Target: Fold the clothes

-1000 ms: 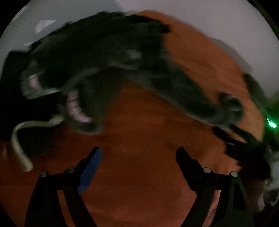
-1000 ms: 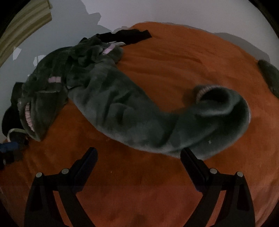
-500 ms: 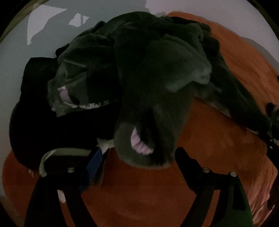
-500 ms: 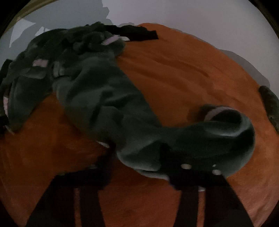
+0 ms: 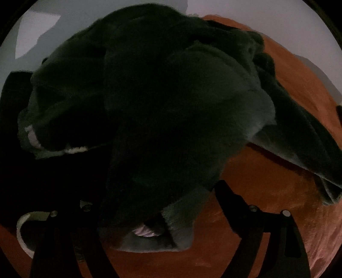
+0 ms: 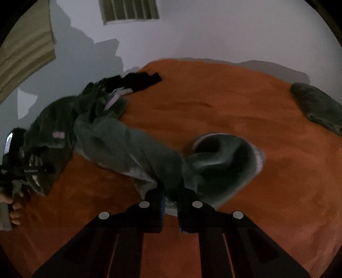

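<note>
One broad orange fleece blanket [image 6: 213, 102] covers the whole surface under both cameras and runs to the pale wall [image 6: 213, 32] at the far side. Across its left and middle lies the dark grey-green fleece garment [image 6: 119, 139], long and rumpled, with pale pink lining showing at its cuffs; in the left wrist view it [image 5: 171, 96] fills most of the frame. A second, folded grey-green piece [image 6: 316, 107] sits well apart at the far right edge of the blanket. A black cloth [image 6: 136, 82] lies at the far end of the long garment, touching it. High on the wall is a slatted vent [image 6: 130, 9].

The right gripper [image 6: 171, 205] has its jaws pinched tight on the near part of the garment, just beside a cuff that curls open to its right. The left gripper [image 5: 154, 205] has its jaws spread wide, with a pink-lined cuff [image 5: 145, 232] lying between them; its left finger is lost in shadow. In the right wrist view the left gripper's body [image 6: 12, 166] shows at the far left edge, with a person's fingers [image 6: 15, 208] wrapped on its handle. A pale curved strap [image 5: 23, 228] lies near the left gripper.
</note>
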Tool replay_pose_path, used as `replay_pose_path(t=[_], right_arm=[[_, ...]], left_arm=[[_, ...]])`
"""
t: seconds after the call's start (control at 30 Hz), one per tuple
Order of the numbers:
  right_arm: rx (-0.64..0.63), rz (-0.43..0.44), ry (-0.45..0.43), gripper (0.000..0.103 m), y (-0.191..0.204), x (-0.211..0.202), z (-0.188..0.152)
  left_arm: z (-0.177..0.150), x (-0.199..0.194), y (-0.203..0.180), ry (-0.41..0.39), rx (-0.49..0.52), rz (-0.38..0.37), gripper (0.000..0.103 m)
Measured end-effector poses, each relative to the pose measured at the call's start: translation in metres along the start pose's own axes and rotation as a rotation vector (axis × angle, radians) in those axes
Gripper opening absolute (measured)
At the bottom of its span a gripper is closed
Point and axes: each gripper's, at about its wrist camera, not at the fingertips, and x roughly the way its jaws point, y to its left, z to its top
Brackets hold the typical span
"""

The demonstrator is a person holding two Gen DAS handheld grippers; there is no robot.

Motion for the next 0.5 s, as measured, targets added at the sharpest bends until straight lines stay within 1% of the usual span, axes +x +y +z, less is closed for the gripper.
replay_pose_path(t=[0.03,0.07,0.1,0.13,0.17,0.2,0.27,0.3,0.37,0.43,0.5], right_arm=[[0.012,0.001,-0.012,0.007,-0.005,-0.008,-0.001],[0.024,0.002,-0.024,0.007,-0.009,-0.015,-0.001],[0.027,-0.003,-0.034,0.007,-0.013,-0.021,-0.002],[0.024,-0.011,-0.039,0.006,-0.013,-0.024,-0.001],[0.025,-0.019,-0.044,0.006,-0.014,-0.027,0.000],[0.031,-0.032,-0.051,0.004,-0.017,-0.031,-0.001],[0.056,-0.057,-0.070,0.004,-0.024,-0.041,-0.002],[0.073,-0.075,-0.080,0.001,-0.029,-0.046,-0.002],[0.110,-0.145,-0.104,0.000,-0.042,-0.057,0.000],[0.142,-0.152,-0.100,0.000,-0.058,-0.063,0.003],[0.165,-0.149,-0.085,0.000,-0.068,-0.064,0.003]], left_arm=[[-0.001,-0.003,-0.004,-0.018,0.010,0.017,0.079],[-0.002,-0.005,-0.006,-0.024,0.009,0.014,0.068],[-0.004,-0.008,-0.009,-0.026,0.004,0.002,0.052],[-0.005,-0.011,-0.011,-0.026,-0.004,-0.008,0.045],[-0.006,-0.014,-0.013,-0.027,-0.010,-0.015,0.035],[-0.008,-0.018,-0.015,-0.028,-0.014,-0.022,0.030],[-0.010,-0.028,-0.021,-0.035,-0.019,-0.043,0.027],[-0.012,-0.035,-0.025,-0.044,-0.019,-0.058,0.024],[-0.016,-0.054,-0.032,-0.095,-0.015,-0.082,0.021],[-0.019,-0.073,-0.040,-0.142,-0.006,-0.116,0.020],[-0.021,-0.087,-0.050,-0.166,0.023,-0.149,0.020]])
